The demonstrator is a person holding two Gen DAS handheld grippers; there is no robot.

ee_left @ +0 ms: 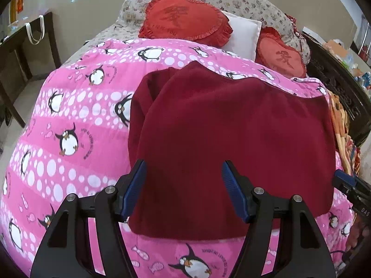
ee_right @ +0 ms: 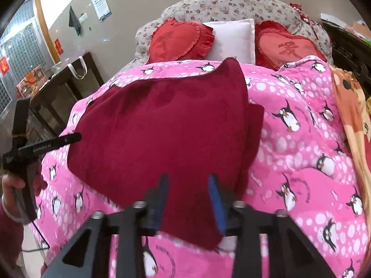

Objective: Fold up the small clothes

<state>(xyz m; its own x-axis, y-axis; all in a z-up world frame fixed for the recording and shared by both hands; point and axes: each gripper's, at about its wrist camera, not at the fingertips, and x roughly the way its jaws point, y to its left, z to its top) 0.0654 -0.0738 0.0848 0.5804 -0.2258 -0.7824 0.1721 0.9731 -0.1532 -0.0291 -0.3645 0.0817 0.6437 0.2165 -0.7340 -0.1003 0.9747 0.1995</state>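
Left wrist view: maroon garment [ee_left: 231, 143] lies partly folded on the penguin quilt [ee_left: 69, 115]. Left gripper [ee_left: 184, 185] and right gripper [ee_right: 188, 199] both spread, gripping nothing (mid-fold, apparently). Next: pinch near edge, fold over.

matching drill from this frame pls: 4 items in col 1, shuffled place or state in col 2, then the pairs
Column 1
1. maroon garment
2. white pillow
3. left gripper
4. white bag

Column 2
A. hangs off the dark table at the side of the room
B. lies folded on the pink penguin quilt
C. sits between the two red heart cushions at the head of the bed
D. jaws apart over the near edge of the cloth

Pairs: 1-B, 2-C, 3-D, 4-A
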